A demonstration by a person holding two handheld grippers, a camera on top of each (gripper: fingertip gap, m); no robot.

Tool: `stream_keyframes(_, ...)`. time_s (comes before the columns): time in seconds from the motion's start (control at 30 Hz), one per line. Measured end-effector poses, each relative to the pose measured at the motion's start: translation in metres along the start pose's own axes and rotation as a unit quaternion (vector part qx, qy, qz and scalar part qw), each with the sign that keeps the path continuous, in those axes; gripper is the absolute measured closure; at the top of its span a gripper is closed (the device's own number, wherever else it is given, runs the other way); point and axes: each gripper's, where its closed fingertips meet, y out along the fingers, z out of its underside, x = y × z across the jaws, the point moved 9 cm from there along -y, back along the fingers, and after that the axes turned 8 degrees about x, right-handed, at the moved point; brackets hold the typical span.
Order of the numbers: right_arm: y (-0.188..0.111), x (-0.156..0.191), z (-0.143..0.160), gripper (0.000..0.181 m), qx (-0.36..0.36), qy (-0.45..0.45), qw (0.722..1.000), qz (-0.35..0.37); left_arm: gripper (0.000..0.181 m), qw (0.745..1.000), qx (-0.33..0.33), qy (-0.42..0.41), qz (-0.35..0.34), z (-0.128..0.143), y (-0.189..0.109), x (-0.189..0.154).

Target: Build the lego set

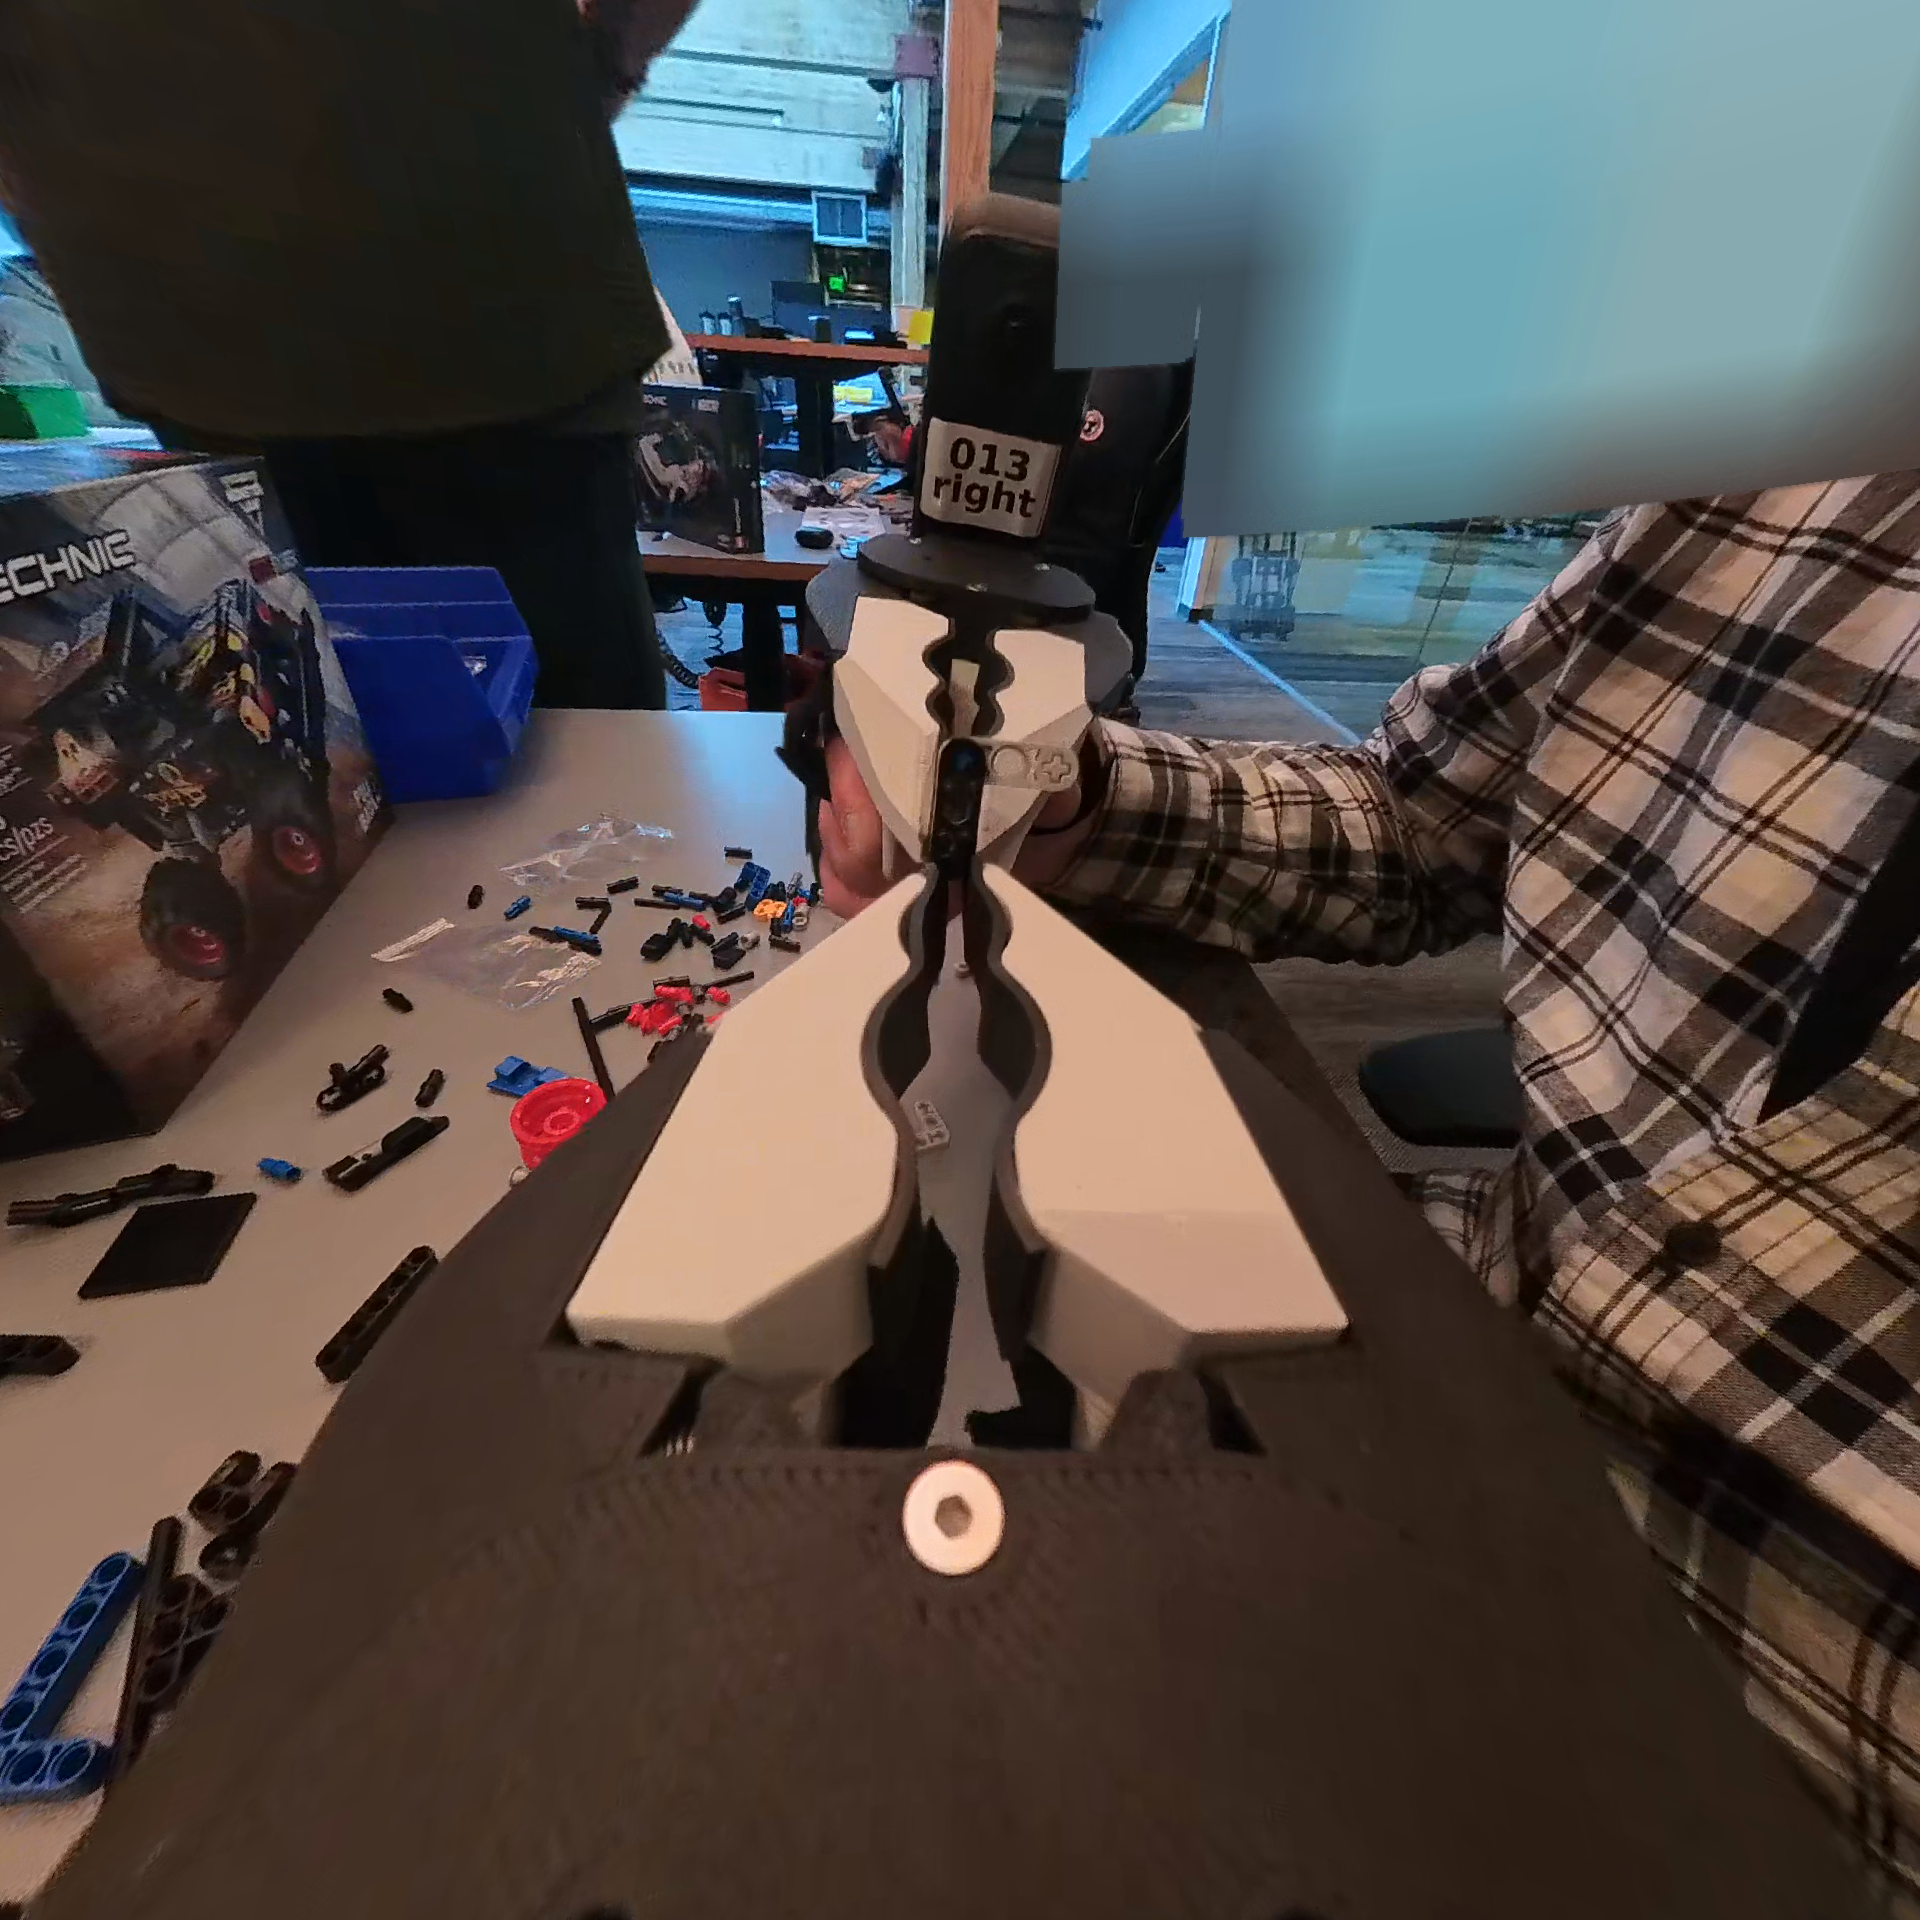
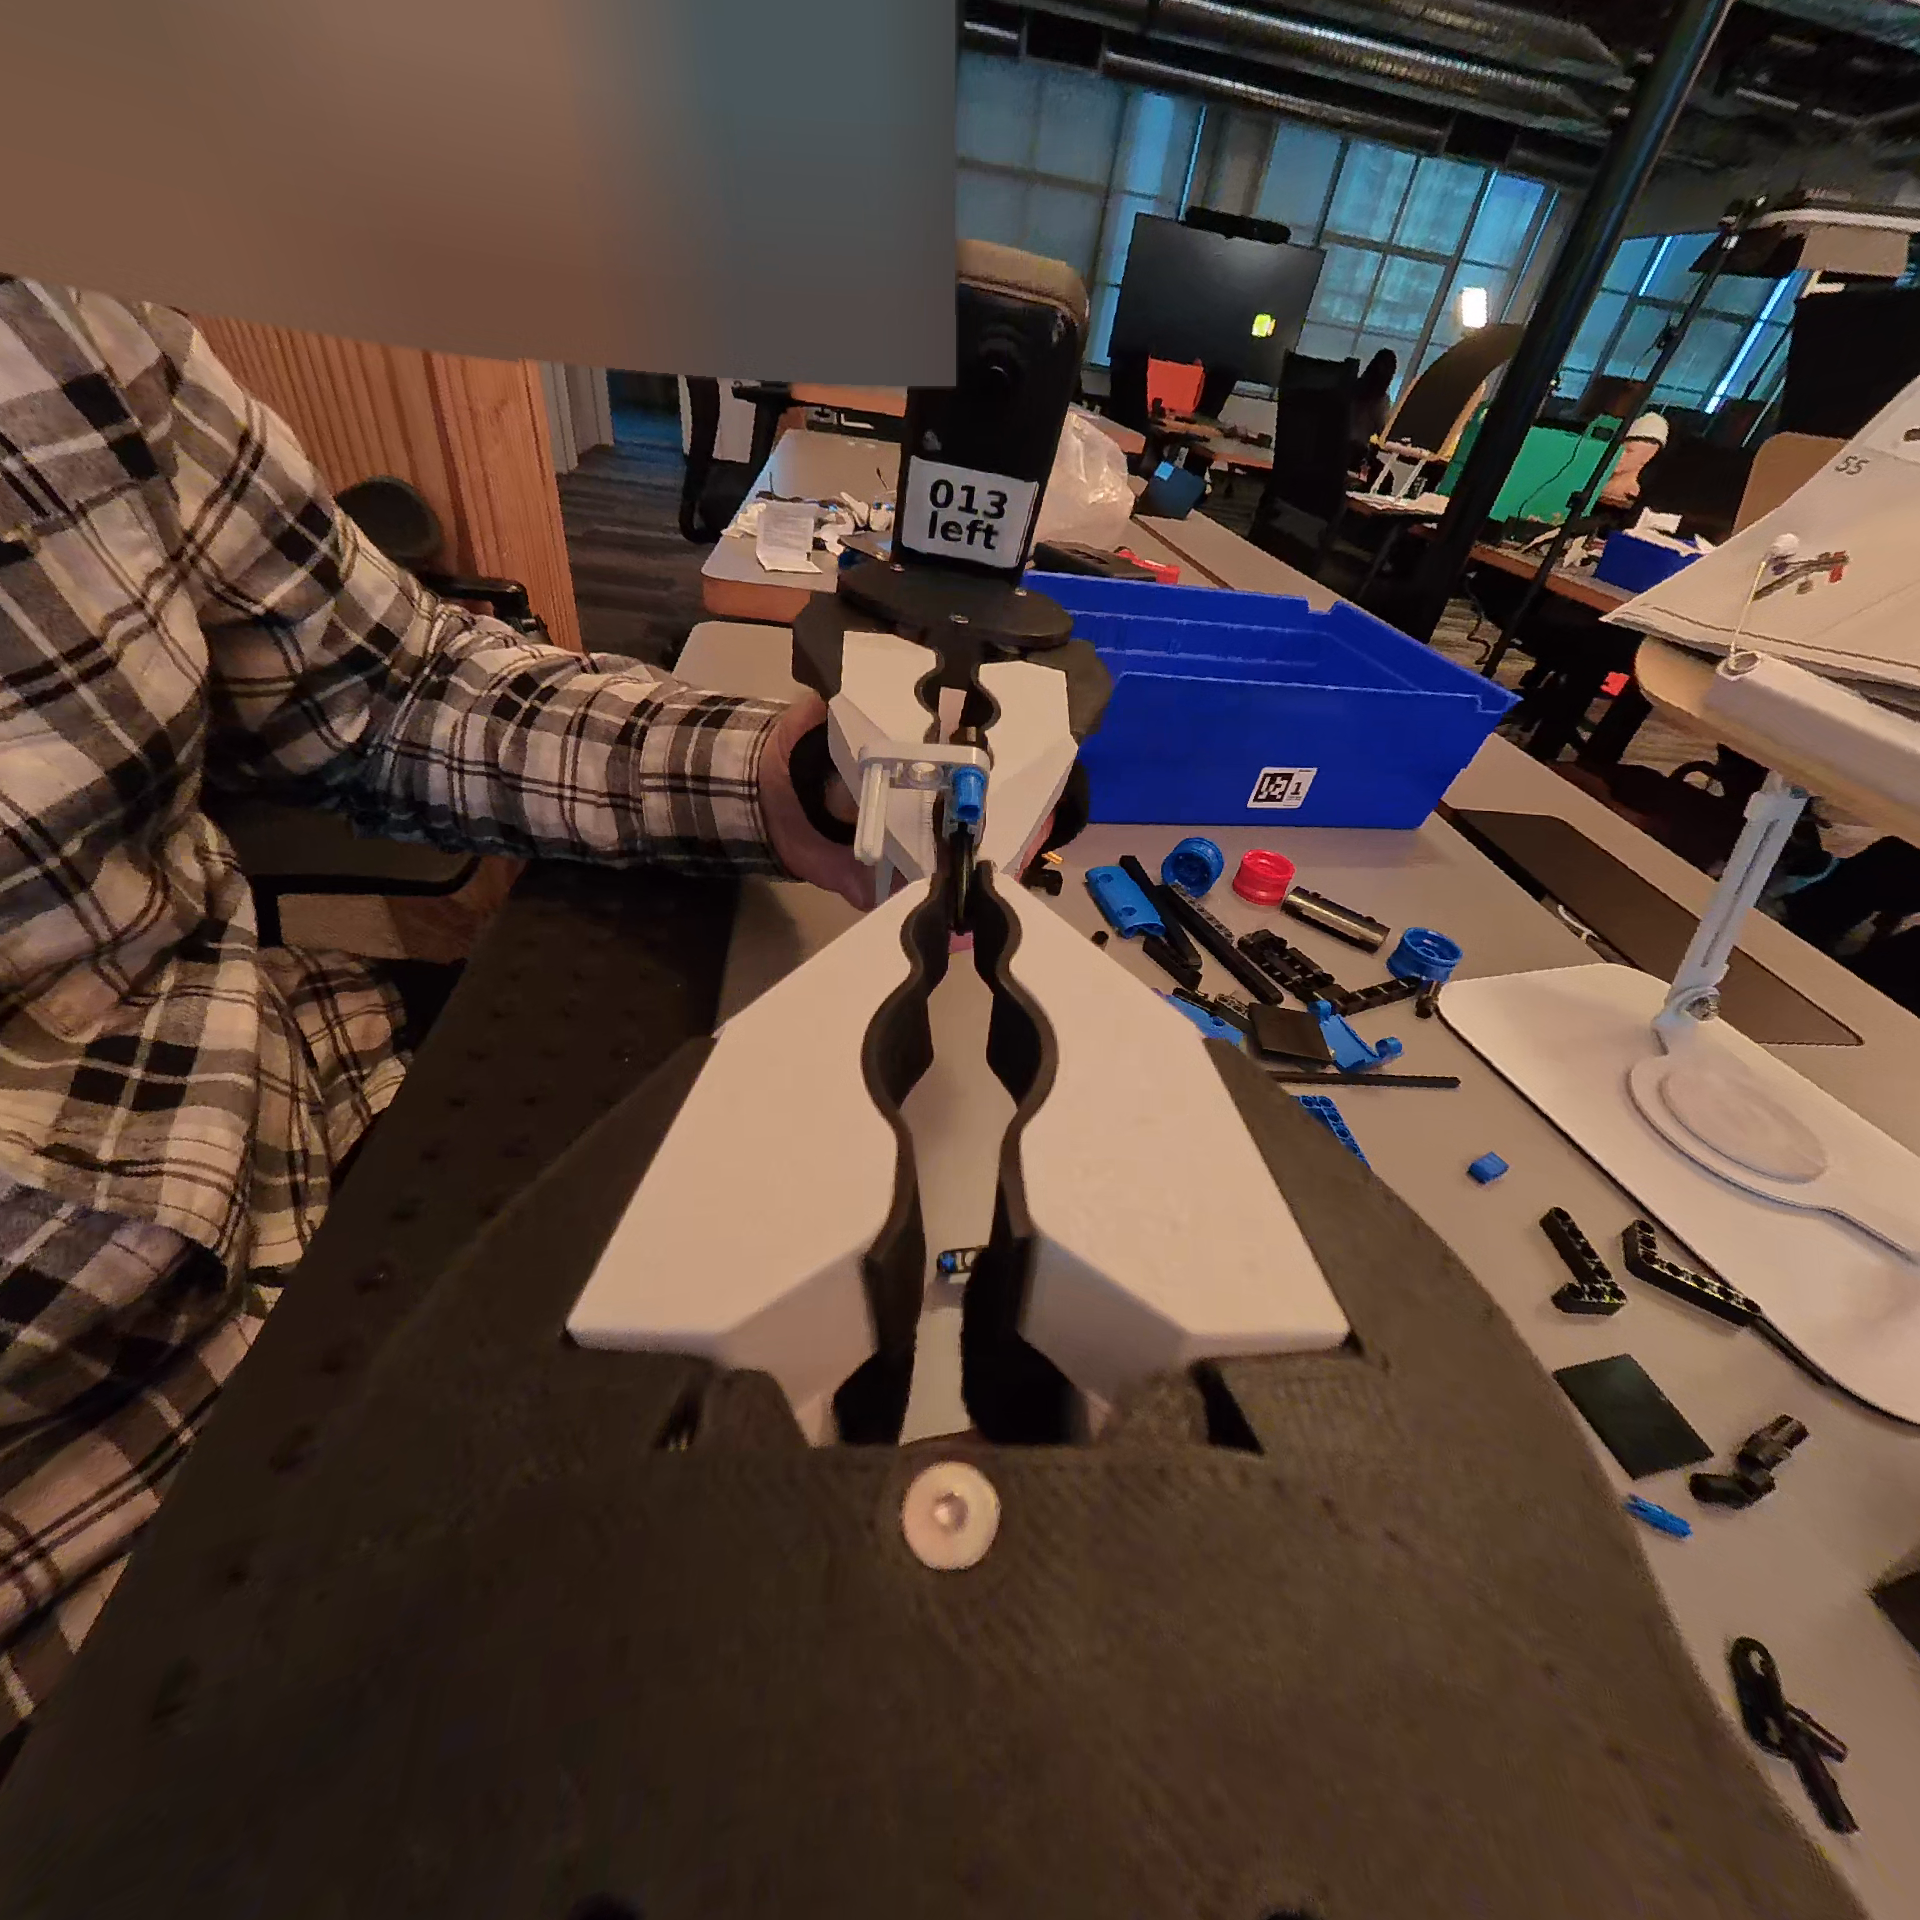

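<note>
Both grippers are raised above the grey table (image 1: 644, 769), tip to tip. The left gripper (image 1: 951, 883) has its jaws drawn together on a small assembly: a black beam (image 1: 954, 821) with a blue pin (image 2: 968, 784) and a light grey piece (image 2: 914, 777) attached. The right gripper (image 2: 961, 894) meets the same assembly from the opposite side, jaws nearly closed. Whether it actually clamps the beam cannot be told, as the contact point is hidden between the finger tips.

In each view the gripper body covers the table directly beneath. Loose parts lie scattered on the table: small black, red and blue pins (image 1: 686, 925), a red wheel hub (image 1: 556, 1120), blue beams (image 1: 62, 1662) cut off at the frame edge, and black angled beams (image 2: 1652, 1273). The set's box (image 1: 156, 790) stands at the table's left, partly cropped. A blue bin (image 2: 1278, 707) sits behind the parts. A booklet on a white stand (image 2: 1725, 935) is cut off at the right edge.
</note>
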Motion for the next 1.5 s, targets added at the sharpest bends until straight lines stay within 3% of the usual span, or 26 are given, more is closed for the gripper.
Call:
stream_keyframes(0.07, -0.002, 0.000, 0.002, 0.179, 0.007, -0.005, 1.000, -0.001, 0.181, 1.000, 0.015, 0.007, -0.002, 0.001, -0.001, -0.001)
stream_keyframes(0.13, -0.014, -0.007, 0.006, 0.180, 0.007, 0.006, 1.000, 0.013, 0.181, 0.999, -0.049, -0.013, -0.008, -0.009, -0.024, 0.004)
stream_keyframes(0.17, -0.019, -0.009, 0.008, 0.179, 0.005, 0.010, 1.000, 0.012, 0.181, 0.999, -0.048, -0.007, -0.026, -0.011, -0.034, 0.006)
stream_keyframes(0.33, -0.015, -0.010, 0.015, 0.179, 0.022, 0.013, 1.000, 0.002, 0.181, 0.999, 0.027, 0.002, -0.025, 0.002, -0.011, 0.006)
stream_keyframes(0.4, -0.015, -0.009, 0.015, 0.179, 0.021, 0.016, 1.000, -0.001, 0.181, 0.999, 0.016, 0.002, -0.028, 0.001, -0.010, 0.006)
stream_keyframes(0.5, -0.009, -0.006, 0.015, 0.179, 0.027, 0.012, 1.000, -0.010, 0.164, 0.999, 0.030, -0.006, -0.022, 0.003, -0.003, 0.006)
stream_keyframes(0.57, -0.006, -0.004, 0.015, 0.179, 0.027, 0.012, 0.999, -0.016, 0.165, 0.999, 0.051, 0.004, -0.018, 0.005, 0.006, 0.002)
stream_keyframes(0.6, -0.005, -0.003, 0.015, 0.179, 0.028, 0.011, 0.999, -0.018, 0.174, 0.998, 0.055, 0.009, -0.021, 0.006, 0.008, 0.001)
stream_keyframes(1.5, -0.005, 0.005, 0.019, 0.179, 0.063, -0.020, 0.997, -0.026, 0.176, 0.994, 0.107, 0.030, -0.017, 0.010, 0.009, -0.005)
